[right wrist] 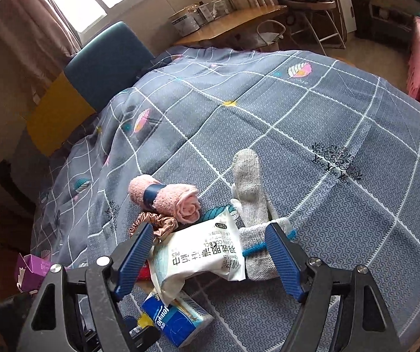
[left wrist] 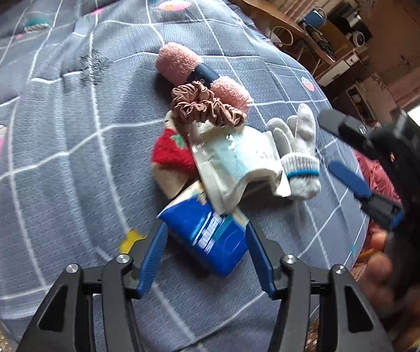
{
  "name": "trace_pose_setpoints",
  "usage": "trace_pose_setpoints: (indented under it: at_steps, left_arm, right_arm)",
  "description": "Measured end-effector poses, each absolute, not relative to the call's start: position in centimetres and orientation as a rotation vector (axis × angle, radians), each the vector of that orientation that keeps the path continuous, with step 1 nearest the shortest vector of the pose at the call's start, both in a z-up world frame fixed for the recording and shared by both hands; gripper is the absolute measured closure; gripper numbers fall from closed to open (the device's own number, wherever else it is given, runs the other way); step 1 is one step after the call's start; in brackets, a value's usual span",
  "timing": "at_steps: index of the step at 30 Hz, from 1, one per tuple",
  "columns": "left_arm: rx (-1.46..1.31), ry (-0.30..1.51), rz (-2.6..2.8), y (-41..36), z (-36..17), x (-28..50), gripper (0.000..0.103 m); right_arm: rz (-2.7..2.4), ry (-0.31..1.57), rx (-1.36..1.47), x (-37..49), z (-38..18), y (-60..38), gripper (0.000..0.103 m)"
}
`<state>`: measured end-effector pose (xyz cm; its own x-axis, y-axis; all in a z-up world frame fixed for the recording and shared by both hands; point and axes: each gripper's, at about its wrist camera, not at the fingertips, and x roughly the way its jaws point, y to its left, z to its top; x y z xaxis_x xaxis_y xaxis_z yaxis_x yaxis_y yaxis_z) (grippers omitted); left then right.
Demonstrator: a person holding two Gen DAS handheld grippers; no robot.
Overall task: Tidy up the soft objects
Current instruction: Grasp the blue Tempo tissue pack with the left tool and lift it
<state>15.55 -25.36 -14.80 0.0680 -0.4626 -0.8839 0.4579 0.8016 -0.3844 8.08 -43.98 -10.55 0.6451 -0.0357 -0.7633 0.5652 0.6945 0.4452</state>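
Soft items piled mid-bed on the grey checked bedspread (left wrist: 63, 135). Left gripper (left wrist: 207, 234) jaws wide, straddling the blue tissue pack (left wrist: 210, 240); pads look clear of it, nothing held. Right gripper (right wrist: 207, 252) also wide open, over the white wipes packet (right wrist: 201, 255) and grey glove (right wrist: 248, 184), gripping neither. Pink rolled towel (left wrist: 180, 64) and brown scrunchie (left wrist: 207, 105) sit touching, behind the packet; red sock (left wrist: 171, 149) lies partly under it.
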Motion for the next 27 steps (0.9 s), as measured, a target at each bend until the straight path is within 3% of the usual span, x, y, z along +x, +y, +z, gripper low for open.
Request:
trace_pose_setpoints:
  at_steps: [1,6,11,23,27]
  left_arm:
    - [-0.003,1.348,-0.677,-25.9,-15.1,15.8,0.034]
    - [0.019,1.399,-0.617,-27.7,-16.4,16.3,0.032]
    - [0.092,1.342,-0.612,-27.6,-16.7,15.1,0.041]
    - [0.159,1.145,-0.540,-16.8,-14.7,11.4,0.043]
    - [0.129,1.174,-0.524,-14.7,-16.2,11.3,0.044]
  right_arm:
    - [-0.375,0.809,0.743,8.1,-10.7,-44.1,0.023]
    - [-0.360,0.812,0.744,8.3,-10.7,-43.8,0.023]
    - [-0.358,0.812,0.739,8.3,-10.8,-43.8,0.023]
    - [-0.296,0.921,0.593,10.2,-11.6,-41.3,0.027]
    - [-0.255,0.978,0.493,12.0,-11.9,-39.4,0.029]
